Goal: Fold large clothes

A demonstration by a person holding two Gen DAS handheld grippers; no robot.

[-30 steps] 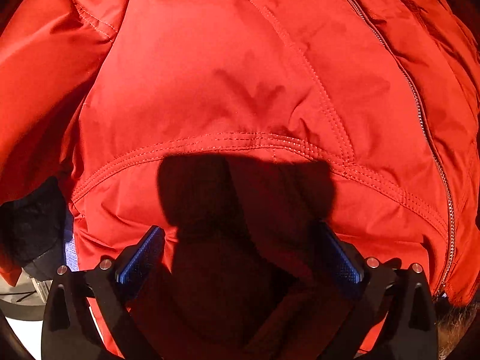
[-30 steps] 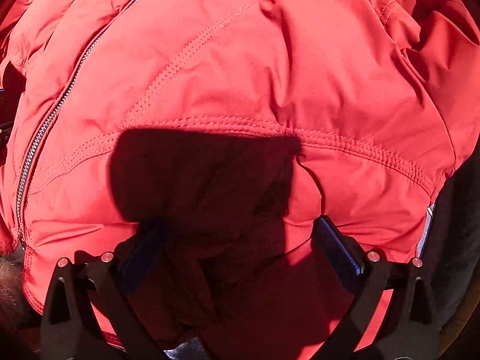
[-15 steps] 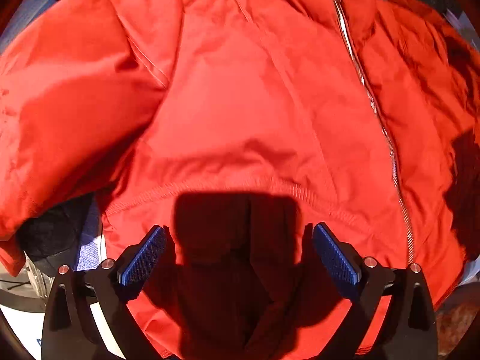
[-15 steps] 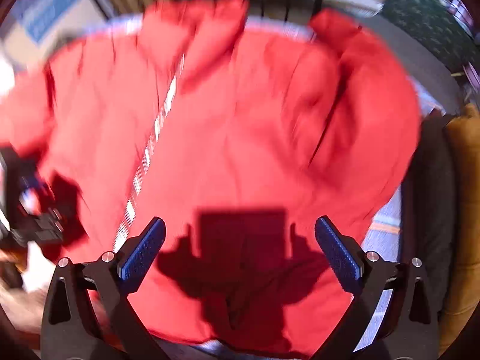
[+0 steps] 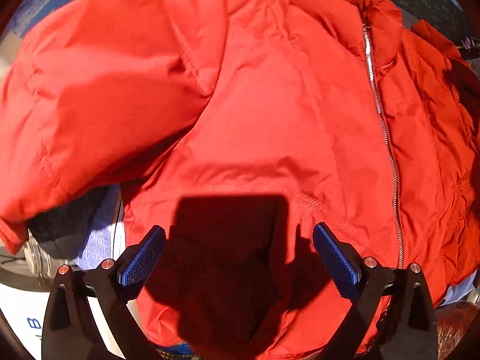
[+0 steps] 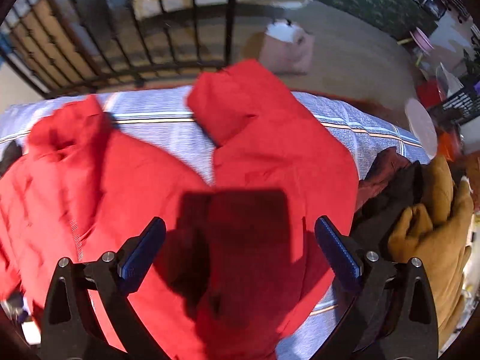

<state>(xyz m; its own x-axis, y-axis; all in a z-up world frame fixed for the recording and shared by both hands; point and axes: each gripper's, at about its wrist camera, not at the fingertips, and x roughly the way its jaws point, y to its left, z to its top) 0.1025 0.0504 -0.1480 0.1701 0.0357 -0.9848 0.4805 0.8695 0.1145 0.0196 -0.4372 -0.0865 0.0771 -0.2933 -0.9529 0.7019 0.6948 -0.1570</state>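
**Red jacket spread flat, both grippers off it**

Left gripper (image 5: 238, 258): released, blue pads spread wide, nothing between them, hovering above the lower front panel of the red jacket (image 5: 270, 114). Jacket lying front-up on a blue striped sheet (image 6: 168, 129), zipper (image 5: 381, 126) running from collar down toward the hem, closed as far as can be seen. Left sleeve (image 5: 90, 105) puffed up and bulging out to the side, its cuff hanging over a dark bundle (image 5: 63, 228) at the edge.

Right gripper (image 6: 240, 252): also released, pads apart, empty, poised over the right sleeve (image 6: 270, 138), which angles up across the sheet. Pile of dark and tan clothes (image 6: 420, 219) just beside that sleeve, at the right rim of the sheet.

Likely trouble: slippery, padded shell sliding out of a shallow pinch; thick filling springing a fold back open; a sleeve swept right catching the nearby pile and dragging it along; left cuff snagging on the dark bundle underneath.

Room to move: bare sheet visible between collar and right sleeve and along the far side, black metal railing (image 6: 150, 39) beyond. Tight on the right, crowded on the left edge, so folding inward toward the zipper looks safest.
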